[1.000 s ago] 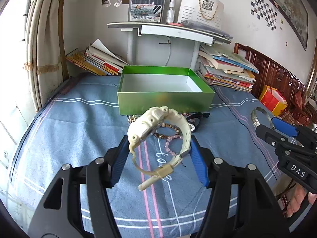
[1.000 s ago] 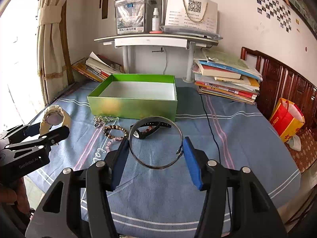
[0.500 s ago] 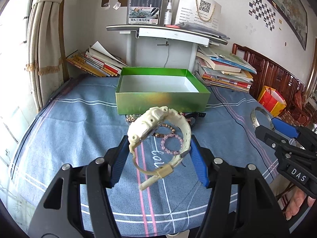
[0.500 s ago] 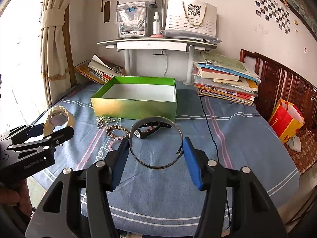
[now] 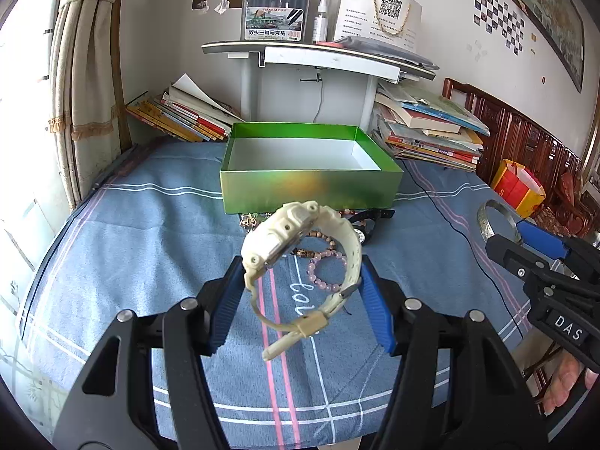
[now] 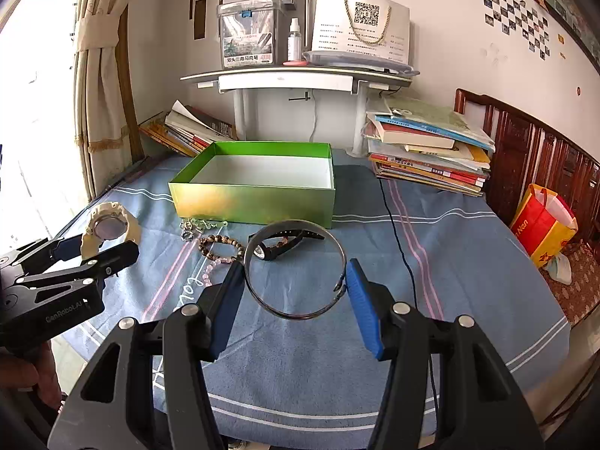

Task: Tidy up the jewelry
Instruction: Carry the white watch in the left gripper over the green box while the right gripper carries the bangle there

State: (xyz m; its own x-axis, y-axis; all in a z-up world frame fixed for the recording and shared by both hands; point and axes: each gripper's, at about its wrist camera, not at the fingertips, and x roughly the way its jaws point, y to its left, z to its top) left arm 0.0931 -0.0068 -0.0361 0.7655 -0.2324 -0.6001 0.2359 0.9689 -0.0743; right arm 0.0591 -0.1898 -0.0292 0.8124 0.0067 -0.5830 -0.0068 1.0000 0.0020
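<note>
— Both loads hang above the table: left tongs (image 5: 300, 300) pinching the watch (image 5: 300, 258), right tongs (image 6: 296, 292) pinching the bangle (image 6: 296, 268).

— The bangle could spring loose before the box (image 6: 258, 183).

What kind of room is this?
Probably a room in someone's home, maybe a study: piles of books sit on a cloth-covered table, beside a carved wooden chair and a curtained window.
</note>
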